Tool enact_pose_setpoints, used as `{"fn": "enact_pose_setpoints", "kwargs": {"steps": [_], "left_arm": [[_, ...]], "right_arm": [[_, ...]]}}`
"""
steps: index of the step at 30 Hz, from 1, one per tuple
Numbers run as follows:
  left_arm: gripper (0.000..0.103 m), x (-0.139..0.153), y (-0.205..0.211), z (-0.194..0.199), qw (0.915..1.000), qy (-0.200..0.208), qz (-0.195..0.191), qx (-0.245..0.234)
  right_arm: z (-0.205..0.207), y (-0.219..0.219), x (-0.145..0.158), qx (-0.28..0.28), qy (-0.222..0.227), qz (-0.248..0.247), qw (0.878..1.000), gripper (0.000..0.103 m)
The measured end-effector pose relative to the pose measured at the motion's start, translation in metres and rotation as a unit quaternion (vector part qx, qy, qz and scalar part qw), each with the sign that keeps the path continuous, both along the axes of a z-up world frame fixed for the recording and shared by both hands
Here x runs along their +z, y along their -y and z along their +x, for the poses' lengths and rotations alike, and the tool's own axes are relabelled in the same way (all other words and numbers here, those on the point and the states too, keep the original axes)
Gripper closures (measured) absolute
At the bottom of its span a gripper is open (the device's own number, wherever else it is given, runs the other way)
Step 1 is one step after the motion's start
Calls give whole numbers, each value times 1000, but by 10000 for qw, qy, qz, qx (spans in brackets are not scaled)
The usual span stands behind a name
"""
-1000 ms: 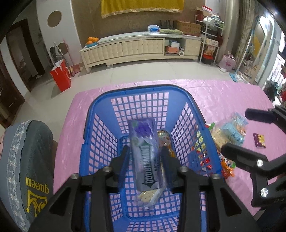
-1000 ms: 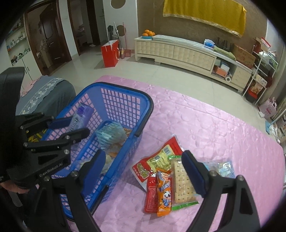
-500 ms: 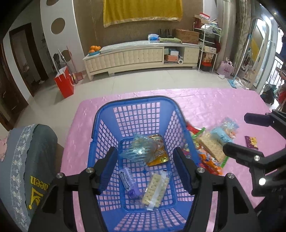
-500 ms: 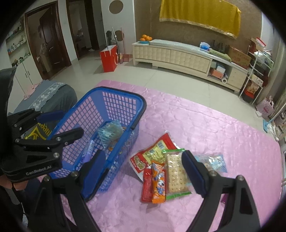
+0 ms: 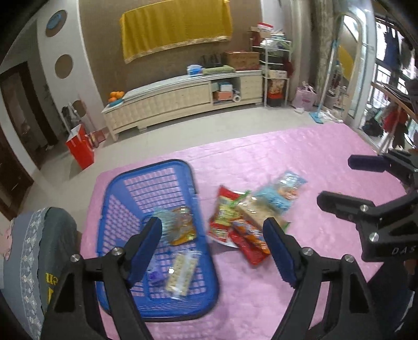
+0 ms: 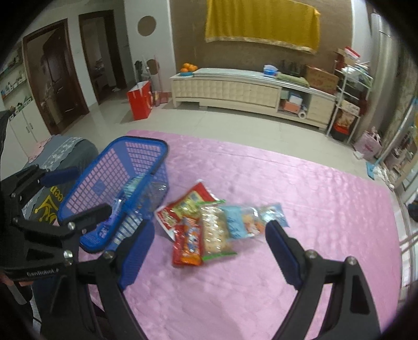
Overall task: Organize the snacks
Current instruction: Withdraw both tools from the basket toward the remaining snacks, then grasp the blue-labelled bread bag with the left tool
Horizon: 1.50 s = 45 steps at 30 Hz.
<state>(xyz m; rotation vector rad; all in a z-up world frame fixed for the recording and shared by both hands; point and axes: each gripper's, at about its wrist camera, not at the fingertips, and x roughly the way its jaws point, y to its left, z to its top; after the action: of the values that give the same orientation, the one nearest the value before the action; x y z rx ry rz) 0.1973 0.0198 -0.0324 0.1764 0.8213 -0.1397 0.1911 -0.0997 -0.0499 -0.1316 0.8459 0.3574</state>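
Only "GenRobot.A" on the empty, just-widened left gripper (image 6: 75, 192) reads clearly, while the wide-open right gripper (image 6: 209, 251) hovers over crinkly snack packets (image 6: 209, 222) beside the blue plastic lattice basket (image 6: 115, 180).

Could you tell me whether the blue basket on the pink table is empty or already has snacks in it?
Not empty. The blue basket holds a cracker pack, a small purple packet and two more bags at its far end.

Yellow cloth (image 6: 262, 24) on wall, cream sideboard (image 6: 250, 91) with what look like oranges (image 6: 188, 68), red paper bag (image 6: 139, 100).
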Motion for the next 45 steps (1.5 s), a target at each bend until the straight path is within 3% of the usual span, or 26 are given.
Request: {"fn": "enact_pose_setpoints", "kwargs": {"steps": [16,30,45], "left_arm": [[25,-28,81,15,9990,-305,123,-303],[25,-67,87,63,9970,-722,285,-72],[25,-127,113,143,9863,-1464,-479,592]], "right_arm": [[2,79,-32,-478,-328,32,9983,13],[65,92,-83,-148,-841,-196,9962,13],[144,116,-139,-94,-879,-971,9913,13]]}}
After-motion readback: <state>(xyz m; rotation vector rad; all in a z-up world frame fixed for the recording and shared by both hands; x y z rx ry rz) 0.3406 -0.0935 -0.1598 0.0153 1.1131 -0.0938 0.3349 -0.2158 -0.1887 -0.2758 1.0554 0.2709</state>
